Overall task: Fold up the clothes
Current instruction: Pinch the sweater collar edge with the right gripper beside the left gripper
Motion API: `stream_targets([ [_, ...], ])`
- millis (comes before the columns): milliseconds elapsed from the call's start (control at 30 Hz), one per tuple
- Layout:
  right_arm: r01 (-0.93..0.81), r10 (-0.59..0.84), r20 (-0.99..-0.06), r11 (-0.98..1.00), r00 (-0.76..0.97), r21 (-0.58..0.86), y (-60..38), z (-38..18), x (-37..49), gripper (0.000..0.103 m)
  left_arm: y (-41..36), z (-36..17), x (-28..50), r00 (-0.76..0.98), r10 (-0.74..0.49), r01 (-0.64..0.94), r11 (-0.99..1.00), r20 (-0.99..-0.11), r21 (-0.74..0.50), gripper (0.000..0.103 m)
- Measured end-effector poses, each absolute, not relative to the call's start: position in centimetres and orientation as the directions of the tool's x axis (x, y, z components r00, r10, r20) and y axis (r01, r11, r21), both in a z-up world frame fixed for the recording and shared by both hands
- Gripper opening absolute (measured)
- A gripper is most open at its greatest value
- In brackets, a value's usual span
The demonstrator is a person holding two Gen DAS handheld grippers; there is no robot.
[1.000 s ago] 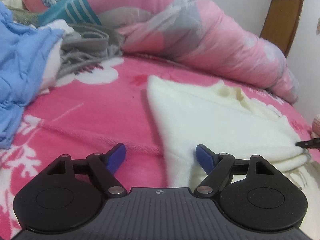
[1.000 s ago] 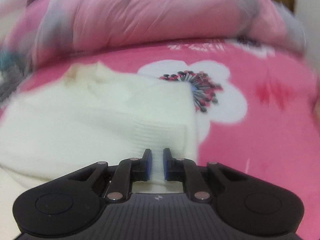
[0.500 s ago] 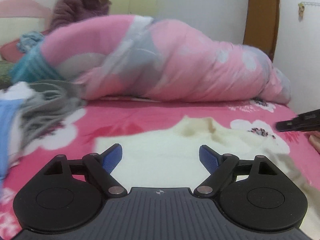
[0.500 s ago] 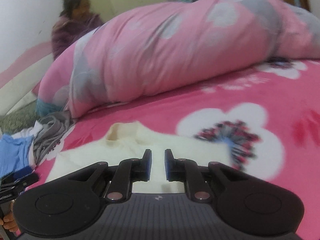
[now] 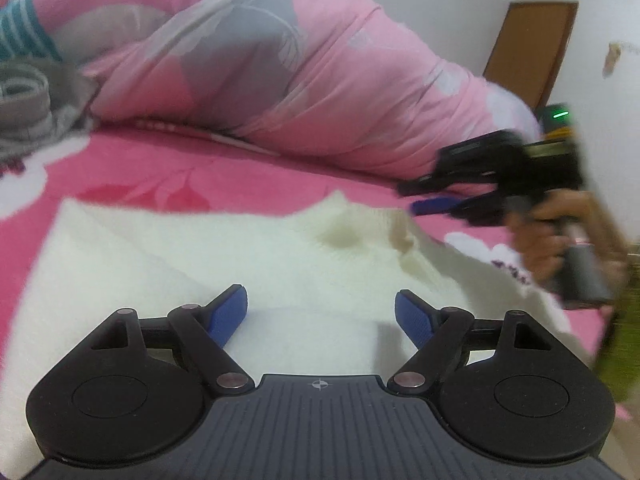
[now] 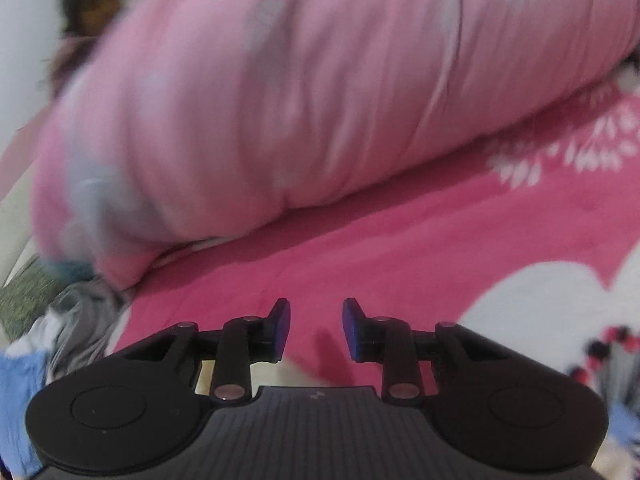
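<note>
**Cream knit sweater: soft, limp, best taken by its edges**

The cream knit sweater [image 5: 224, 256] lies flat on the pink floral bedspread [image 5: 132, 164], spread left to right just ahead of the left gripper [image 5: 320, 314]. That gripper hovers low over the near part of the knit with its blue pads [image 5: 228, 314] standing wide apart, the cloth showing between and below them but not pinched.

Judging by its fuzzy, thick surface and the way it drapes into shallow ridges, the sweater looks light, soft and quite floppy. It should sag wherever it is unsupported and cling a little to the fleecy bedspread, not slide. A single pinch in the middle would likely only bunch it. Better holds are the doubled near edge or hem, and the corners at the shoulders, one gripper at each end so the fold line stays straight. A deep bite seems wise, since loose knit can stretch out of a shallow one.

Farther on, the neck opening [image 5: 352, 228] sits at the far right of the garment. Just beyond it the right gripper [image 5: 430, 205], held in a hand [image 5: 548, 236], has its jaws opening with nothing between them; in its own view only bedspread shows there.

Farthest, a rolled pink quilt [image 5: 304, 64] lies along the bed, with grey clothes [image 5: 32, 100] at the far left.
</note>
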State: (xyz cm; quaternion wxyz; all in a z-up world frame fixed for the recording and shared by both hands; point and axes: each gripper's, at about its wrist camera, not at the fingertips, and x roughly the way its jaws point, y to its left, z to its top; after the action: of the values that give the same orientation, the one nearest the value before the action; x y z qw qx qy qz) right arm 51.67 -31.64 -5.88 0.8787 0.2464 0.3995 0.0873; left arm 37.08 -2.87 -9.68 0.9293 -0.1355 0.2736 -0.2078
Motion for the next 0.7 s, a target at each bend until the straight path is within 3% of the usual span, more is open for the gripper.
stream_targets([
  [100,0.02,0.425,-0.679,0.839,0.598,0.543,-30.4,-7.4,53.7,0.027,-2.4,-9.8,37.2,0.76,-0.487,0.316,0.856,-0.431,-0.41,0.082],
  [267,-0.257,0.6,-0.617,0.791,0.509,0.556,-27.1,-6.0,50.1,0.02,-2.5,-9.8,37.3,0.761,-0.491,0.317,0.852,-0.424,-0.418,0.082],
  [367,-0.397,0.595,-0.633,0.803,0.496,0.444,-25.4,-5.1,46.2,0.02,-2.3,-9.8,37.2,0.76,-0.497,0.32,0.847,-0.419,-0.424,0.082],
  [467,-0.473,0.483,-0.71,0.849,0.512,0.236,-23.3,-6.3,43.7,0.02,-2.2,-9.8,37.2,0.76,-0.499,0.323,0.846,-0.417,-0.424,0.082],
  [600,-0.467,0.483,-0.699,0.852,0.527,0.237,-23.7,-6.2,42.7,0.02,-2.0,-9.9,37.2,0.759,-0.506,0.327,0.84,-0.41,-0.432,0.082],
  [700,-0.467,0.533,-0.602,0.838,0.594,0.282,-25.4,-3.5,42.6,0.02,-2.0,-9.9,37.2,0.759,-0.507,0.328,0.839,-0.408,-0.434,0.082],
])
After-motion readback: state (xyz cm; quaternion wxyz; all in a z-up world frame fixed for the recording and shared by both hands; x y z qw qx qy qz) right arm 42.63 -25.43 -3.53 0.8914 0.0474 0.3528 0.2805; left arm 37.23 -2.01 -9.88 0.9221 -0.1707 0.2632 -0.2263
